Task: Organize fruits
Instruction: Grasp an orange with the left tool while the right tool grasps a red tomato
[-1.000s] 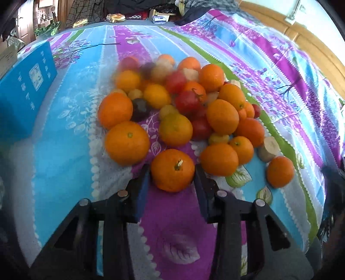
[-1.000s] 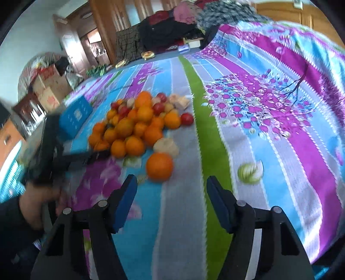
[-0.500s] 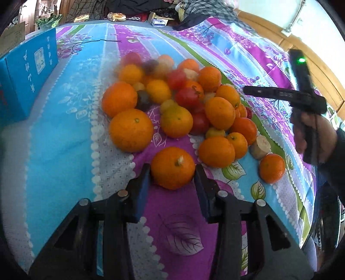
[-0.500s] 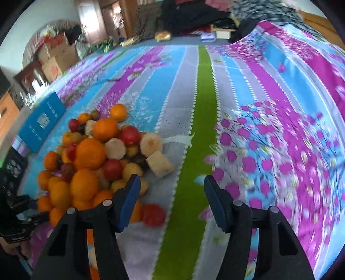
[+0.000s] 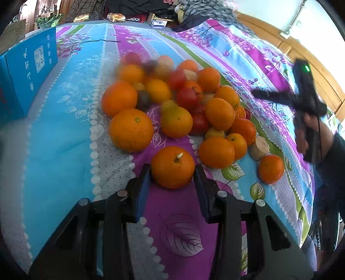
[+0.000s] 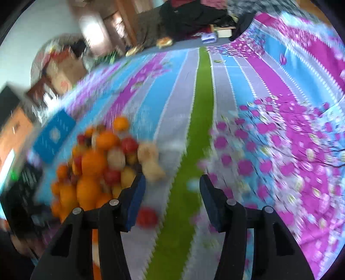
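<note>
**Left claw on a stemmed orange, right claw closing on air**

Your left gripper [image 5: 172, 172] angles down at the quilt [image 5: 64, 133], pads clamped on the near orange [image 5: 172, 167], stem up, at the fruit pile's [image 5: 179, 103] near edge. Your right gripper [image 6: 170, 193] tilts down right of the pile, jaws closing, nothing between them.

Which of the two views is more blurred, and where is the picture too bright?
Right wrist view: smeared by motion across the fruit pile and the bedspread. Left wrist view: mostly sharp on the near orange; only the far fruits are soft. The window glare at the top right is washed out.
</note>
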{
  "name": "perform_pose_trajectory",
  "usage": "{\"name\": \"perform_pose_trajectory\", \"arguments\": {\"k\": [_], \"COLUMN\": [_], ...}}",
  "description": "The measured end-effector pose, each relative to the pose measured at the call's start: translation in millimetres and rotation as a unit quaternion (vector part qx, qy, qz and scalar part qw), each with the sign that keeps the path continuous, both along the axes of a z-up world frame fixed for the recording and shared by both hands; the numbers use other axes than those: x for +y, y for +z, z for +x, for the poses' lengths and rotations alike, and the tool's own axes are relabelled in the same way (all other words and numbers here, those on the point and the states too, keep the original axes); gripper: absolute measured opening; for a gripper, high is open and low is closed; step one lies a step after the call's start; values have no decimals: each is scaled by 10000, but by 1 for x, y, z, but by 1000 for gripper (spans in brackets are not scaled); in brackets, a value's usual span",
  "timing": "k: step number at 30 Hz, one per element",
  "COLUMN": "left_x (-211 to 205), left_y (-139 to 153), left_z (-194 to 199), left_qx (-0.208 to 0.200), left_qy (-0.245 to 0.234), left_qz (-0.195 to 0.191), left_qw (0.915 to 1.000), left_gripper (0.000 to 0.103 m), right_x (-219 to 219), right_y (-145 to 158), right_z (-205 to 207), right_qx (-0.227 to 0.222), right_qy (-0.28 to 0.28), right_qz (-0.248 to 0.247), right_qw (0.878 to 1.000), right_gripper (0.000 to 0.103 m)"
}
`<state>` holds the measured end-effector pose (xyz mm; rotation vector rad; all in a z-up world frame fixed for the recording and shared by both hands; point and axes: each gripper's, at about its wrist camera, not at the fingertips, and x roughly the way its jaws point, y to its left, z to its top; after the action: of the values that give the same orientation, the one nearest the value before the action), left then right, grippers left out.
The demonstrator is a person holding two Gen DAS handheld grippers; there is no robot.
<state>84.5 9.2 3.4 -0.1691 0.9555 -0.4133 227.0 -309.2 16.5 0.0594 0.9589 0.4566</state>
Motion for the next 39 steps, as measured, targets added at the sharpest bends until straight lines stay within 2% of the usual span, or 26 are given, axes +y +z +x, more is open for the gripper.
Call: {"name": "perform_pose_trajectory", "arguments": {"k": [3, 12, 14, 15, 17, 22, 30, 33, 35, 36, 39], "left_x": [0, -2, -2, -3, -3, -10, -13, -14, -14, -15, -16], "left_y": [0, 0, 0, 1, 1, 3, 3, 4, 5, 5, 6], "left_z": [0, 0, 0, 0, 0, 3, 6, 7, 6, 6, 5], "left_qx": [-7, -23, -35, -50, -58, -74, -80, -75, -75, -78, -81], "left_qy": [12, 8, 4, 6, 1, -72, -88, -81, -103, -118, -145], "left_qz": [-3, 66, 94, 108, 127, 192, 184, 174, 150, 152, 161], "left_qw": [10000, 10000, 9999, 9999, 9999, 9998, 9998, 9998, 9998, 9998, 9997], "left_gripper": [41, 41, 41, 41, 42, 50, 49, 40, 40, 40, 40], "right_x": [14, 35, 32, 33, 34, 38, 38, 32, 27, 25, 18], "right_y": [-15, -25, -26, -26, -27, -29, -37, -35, -31, -29, -23], "right_z": [-26, -34, -34, -35, -40, -39, -35, -35, -38, -40, -47], "right_qx": [79, -209, -233, -245, -234, -338, -444, -428, -458, -467, -455], "right_qy": [418, 641, 596, 623, 723, 830, 882, 777, 668, 629, 475], "right_qz": [-454, -621, -648, -695, -736, -839, -844, -660, -584, -551, -444], "right_qw": [9981, 9958, 9958, 9953, 9944, 9924, 9915, 9939, 9950, 9954, 9968], "right_gripper": [57, 54, 49, 39, 39, 40, 42, 36, 30, 20, 19]}}
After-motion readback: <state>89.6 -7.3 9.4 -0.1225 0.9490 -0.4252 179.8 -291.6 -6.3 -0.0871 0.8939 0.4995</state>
